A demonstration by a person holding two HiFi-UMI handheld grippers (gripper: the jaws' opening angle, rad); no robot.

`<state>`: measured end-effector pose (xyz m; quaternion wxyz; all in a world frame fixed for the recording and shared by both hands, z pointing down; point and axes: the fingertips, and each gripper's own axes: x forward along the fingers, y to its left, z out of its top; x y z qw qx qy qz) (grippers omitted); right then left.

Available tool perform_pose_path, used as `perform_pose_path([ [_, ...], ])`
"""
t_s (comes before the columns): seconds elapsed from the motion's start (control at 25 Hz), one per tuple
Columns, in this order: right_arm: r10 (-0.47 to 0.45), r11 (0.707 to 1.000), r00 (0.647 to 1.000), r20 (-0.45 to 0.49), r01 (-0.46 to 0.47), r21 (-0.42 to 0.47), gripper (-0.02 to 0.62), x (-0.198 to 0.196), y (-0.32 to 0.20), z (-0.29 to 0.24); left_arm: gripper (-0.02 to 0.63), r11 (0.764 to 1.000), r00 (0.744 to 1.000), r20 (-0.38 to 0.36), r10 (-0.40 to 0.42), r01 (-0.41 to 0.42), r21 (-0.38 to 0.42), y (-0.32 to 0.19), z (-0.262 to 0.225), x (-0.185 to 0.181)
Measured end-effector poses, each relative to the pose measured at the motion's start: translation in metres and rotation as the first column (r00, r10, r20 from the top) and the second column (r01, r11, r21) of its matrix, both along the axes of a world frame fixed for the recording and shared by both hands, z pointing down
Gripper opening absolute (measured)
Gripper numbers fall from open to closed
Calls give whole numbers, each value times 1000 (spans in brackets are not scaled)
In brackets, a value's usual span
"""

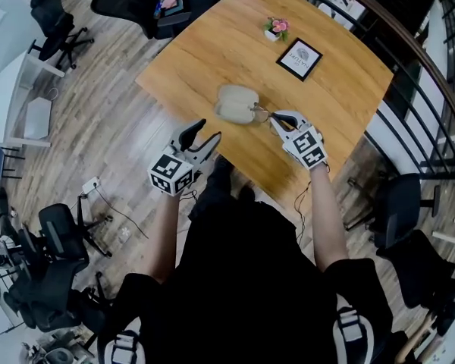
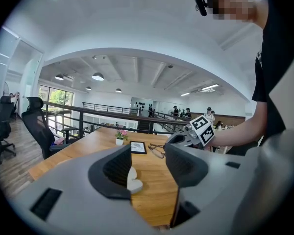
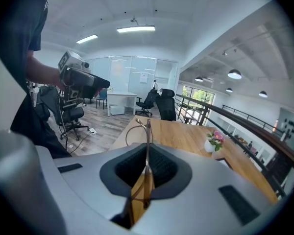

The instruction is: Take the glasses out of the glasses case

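Note:
A beige glasses case [image 1: 236, 103] lies on the wooden table [image 1: 212, 51] near its front edge. My right gripper [image 1: 275, 122] is just right of the case and shut on the thin-framed glasses [image 1: 261, 113], held above the table. In the right gripper view the glasses [image 3: 147, 141] stand up between the closed jaws [image 3: 147, 169], gripped by a temple arm. My left gripper [image 1: 209, 131] hangs open at the table's front edge, short of the case, with nothing in it. From the left gripper view, the case [image 2: 133, 181] shows between the open jaws [image 2: 149, 165], the glasses [image 2: 157, 151] beyond.
A small pot of pink flowers [image 1: 276, 29] and a black-framed card [image 1: 299, 58] stand at the far side of the table. A dark railing [image 1: 417, 59] runs along the right. Office chairs [image 1: 61, 237] stand on the wood floor at left.

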<state>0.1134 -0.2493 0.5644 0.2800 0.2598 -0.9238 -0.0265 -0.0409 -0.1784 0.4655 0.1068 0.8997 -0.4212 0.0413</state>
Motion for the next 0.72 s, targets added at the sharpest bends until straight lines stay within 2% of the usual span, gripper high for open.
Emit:
perform_pose_path([
  [0.24,-37,998,998,55,34,55,23,-18,-5,-20,233,1000,1000,25,-19,19,11,5,-7,-5],
  [0.72,-51,998,997,58,49,38,23,-30,2,-23,233,998,998,32,-61,61,-3,20,-7,-18],
])
